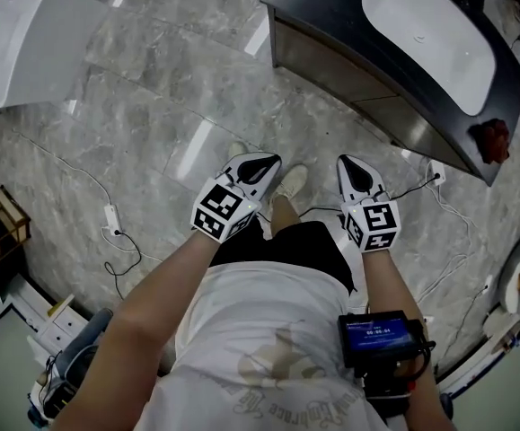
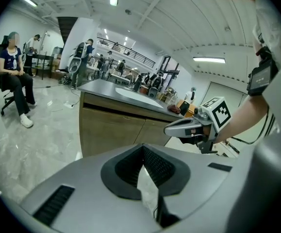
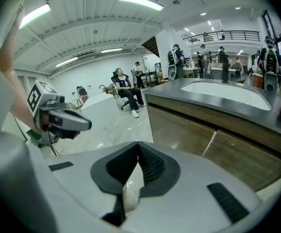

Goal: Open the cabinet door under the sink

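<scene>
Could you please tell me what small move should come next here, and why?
Probably move the right gripper forward toward the cabinet doors and open it: the doors look closed, and the gripper is shut, empty and not yet near them.

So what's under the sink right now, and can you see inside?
Under the sink are two wooden cabinet doors, side by side and both shut, below the dark countertop. Whatever is inside is hidden behind them.
</scene>
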